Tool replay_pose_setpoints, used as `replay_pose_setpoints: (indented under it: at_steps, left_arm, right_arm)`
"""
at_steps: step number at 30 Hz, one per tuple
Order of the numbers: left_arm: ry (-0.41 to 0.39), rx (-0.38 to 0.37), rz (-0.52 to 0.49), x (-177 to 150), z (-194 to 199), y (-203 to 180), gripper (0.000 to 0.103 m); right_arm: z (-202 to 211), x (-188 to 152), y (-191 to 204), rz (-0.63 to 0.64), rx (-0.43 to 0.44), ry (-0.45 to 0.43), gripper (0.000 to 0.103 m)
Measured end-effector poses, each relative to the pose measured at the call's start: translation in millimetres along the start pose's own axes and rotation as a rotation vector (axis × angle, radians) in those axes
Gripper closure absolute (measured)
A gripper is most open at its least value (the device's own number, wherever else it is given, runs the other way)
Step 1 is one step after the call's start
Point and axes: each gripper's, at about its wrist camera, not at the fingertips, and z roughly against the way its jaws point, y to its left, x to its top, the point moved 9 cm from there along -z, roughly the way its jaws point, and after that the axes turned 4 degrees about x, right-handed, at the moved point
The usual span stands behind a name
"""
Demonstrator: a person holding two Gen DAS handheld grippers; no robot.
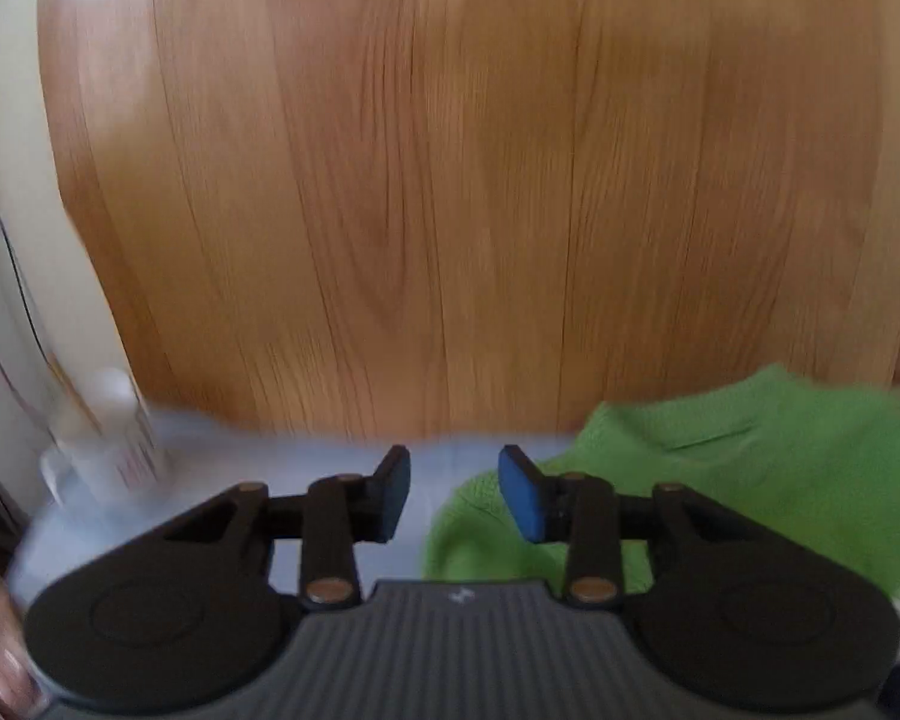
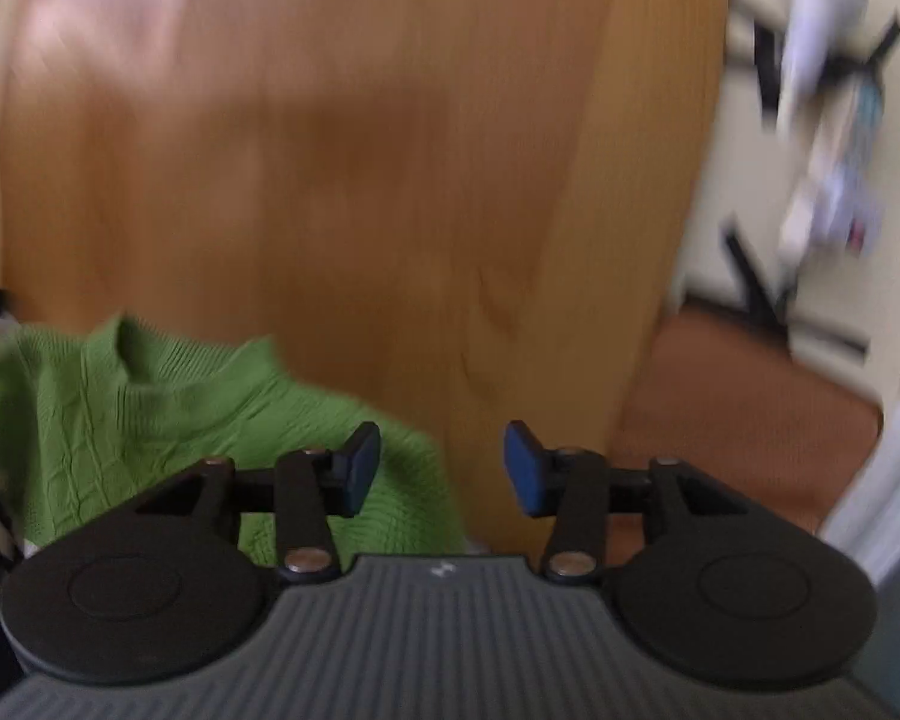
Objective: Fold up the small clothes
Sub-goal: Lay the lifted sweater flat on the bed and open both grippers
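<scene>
A small green knitted garment (image 1: 750, 456) lies on the near edge of a wooden table (image 1: 450, 180). In the left wrist view it sits at lower right, reaching under the right finger of my left gripper (image 1: 453, 495). That gripper is open, with nothing between its blue pads. A pale bluish cloth (image 1: 306, 462) lies below it. In the right wrist view the green garment (image 2: 150, 420) shows its neckline at lower left, under the left finger of my right gripper (image 2: 442, 468), which is open and empty above the wooden table (image 2: 360, 180).
A clear plastic bottle (image 1: 120, 438) stands at the left table edge in the left wrist view. To the right of the table, the right wrist view shows orange-brown floor (image 2: 750, 420), a pale wall and a blurred black stand with white items (image 2: 822, 120).
</scene>
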Motion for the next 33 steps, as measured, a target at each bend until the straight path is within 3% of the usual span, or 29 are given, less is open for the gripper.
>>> replay_pose_setpoints:
  at_steps: [2,5,6,7,9,12,13,14,16,18,20,22,24,26,27,29,30,31,33]
  left_arm:
    - [0.043,-0.07,0.032,-28,-10,9,0.068]
    - [0.051,-0.087,0.021,-64,-7,31,0.064]
    - [0.058,-0.093,0.018,-75,-3,38,0.063]
    - [0.067,-0.106,0.022,-87,1,46,0.059]
    - [0.09,-0.134,0.023,-105,8,57,0.05]
    - [0.11,-0.186,-0.001,-125,22,58,0.034]
    - [0.113,-0.205,-0.015,-130,27,54,0.024]
    - [0.111,-0.222,-0.033,-136,36,48,0.015]
    - [0.105,-0.234,-0.085,-144,47,36,0.011]
    - [0.091,-0.203,-0.156,-152,46,25,0.02]
    - [0.095,-0.143,-0.236,-158,44,17,0.076]
    - [0.095,-0.092,-0.27,-156,41,21,0.1]
    - [0.057,-0.02,-0.264,-142,39,37,0.1]
    - [0.02,0.074,-0.21,-124,32,67,0.1]
    - [0.018,0.113,-0.158,-115,29,86,0.1]
    - [0.033,0.159,-0.048,-102,24,120,0.1]
    - [0.045,0.145,0.001,-99,26,131,0.1]
    - [0.054,0.101,0.025,-99,30,134,0.1]
    - [0.062,0.018,0.004,-104,41,125,0.096]
  right_arm:
    - [10,-26,-13,-0.081,0.073,0.008,0.057]
    - [41,-60,-34,-0.162,0.131,0.013,0.053]
    - [51,-73,-39,-0.188,0.149,0.027,0.048]
    - [57,-84,-44,-0.216,0.164,0.047,0.04]
    - [69,-109,-48,-0.263,0.177,0.088,0.034]
    - [75,-144,-41,-0.258,0.146,0.16,0.033]
    - [74,-151,-37,-0.243,0.133,0.177,0.034]
    - [73,-156,-30,-0.227,0.136,0.187,0.037]
    - [70,-161,-14,-0.17,0.116,0.196,0.083]
    - [73,-154,-8,-0.076,0.049,0.172,0.094]
    - [78,-143,-19,-0.042,-0.022,0.138,0.095]
    - [92,-127,-48,0.086,-0.203,0.08,0.095]
    - [99,-111,-80,0.249,-0.413,0.05,0.095]
    - [101,-107,-119,0.232,-0.522,0.114,0.092]
    - [103,-109,-134,0.161,-0.518,0.147,0.091]
    - [117,-112,-145,-0.029,-0.43,0.143,0.084]
    - [124,-114,-141,-0.117,-0.36,0.127,0.075]
    - [132,-116,-132,-0.19,-0.284,0.109,0.066]
    - [145,-122,-103,-0.273,-0.136,0.09,0.06]
